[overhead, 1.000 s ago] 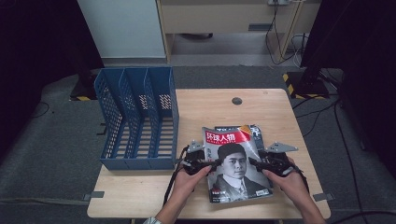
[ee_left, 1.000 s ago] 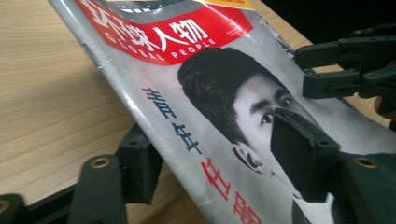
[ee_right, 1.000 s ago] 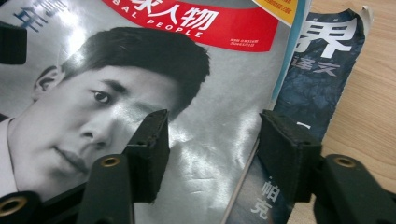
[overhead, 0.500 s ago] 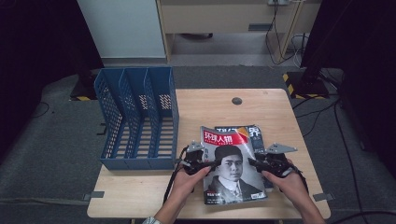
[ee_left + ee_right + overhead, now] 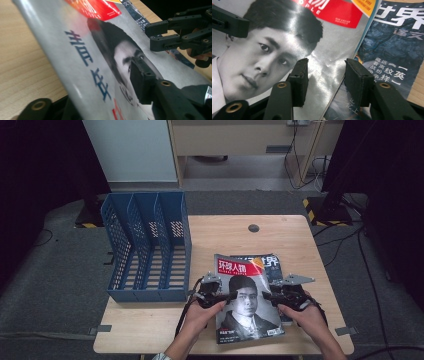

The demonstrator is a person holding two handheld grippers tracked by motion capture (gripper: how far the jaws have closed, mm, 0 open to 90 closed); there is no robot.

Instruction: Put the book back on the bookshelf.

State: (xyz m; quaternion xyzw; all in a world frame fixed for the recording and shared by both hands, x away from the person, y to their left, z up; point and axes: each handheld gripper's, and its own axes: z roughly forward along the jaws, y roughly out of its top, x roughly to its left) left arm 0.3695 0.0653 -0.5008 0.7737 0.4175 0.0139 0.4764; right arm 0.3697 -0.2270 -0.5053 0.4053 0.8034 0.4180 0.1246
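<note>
A magazine with a black-and-white portrait cover (image 5: 246, 307) lies at the table's near edge, on top of a dark-covered magazine (image 5: 265, 262). My left gripper (image 5: 221, 296) is at its left edge. In the left gripper view the spine edge (image 5: 75, 62) is lifted and runs between the jaws, which have just been closing. One pad (image 5: 140, 80) is over the cover and the other is hidden underneath. My right gripper (image 5: 271, 296) is at the right edge. Its jaws (image 5: 327, 75) have just been opening and stand apart over the cover, with nothing held.
A blue three-slot file rack (image 5: 150, 245) lies on the table's left part, beside my left hand. A round grommet hole (image 5: 253, 228) is at the far middle. The dark magazine (image 5: 392, 50) pokes out past the top one's right and far edges.
The portrait magazine has slid a little toward the near edge, uncovering more of the dark magazine's header. Both hands stayed where they were.
</note>
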